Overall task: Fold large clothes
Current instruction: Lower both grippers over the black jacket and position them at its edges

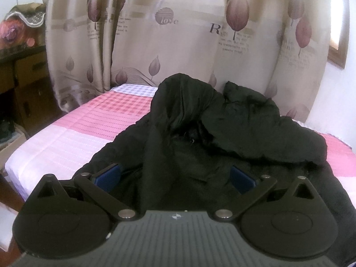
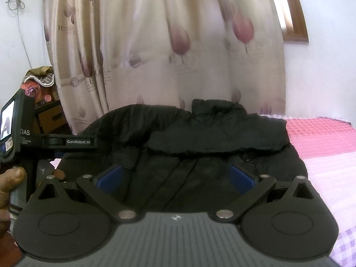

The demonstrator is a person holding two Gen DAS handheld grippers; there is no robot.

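Behind black jacket point(image 1: 222, 129) — leaf-print curtain point(image 1: 178, 33)

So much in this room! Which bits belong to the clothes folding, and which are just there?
For the job:
- black jacket, lying rumpled
- left gripper, open
- right gripper, open
- bed, pink cover, under the jacket

Just there:
- curtain, leaf print
- cabinet, brown wood
- window frame

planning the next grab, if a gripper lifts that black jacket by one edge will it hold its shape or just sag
The black jacket lies in soft rumpled heaps on the bed, so it will likely sag. It looks padded and bulky, so probably heavy-ish to lift. Its smooth fabric may slip.
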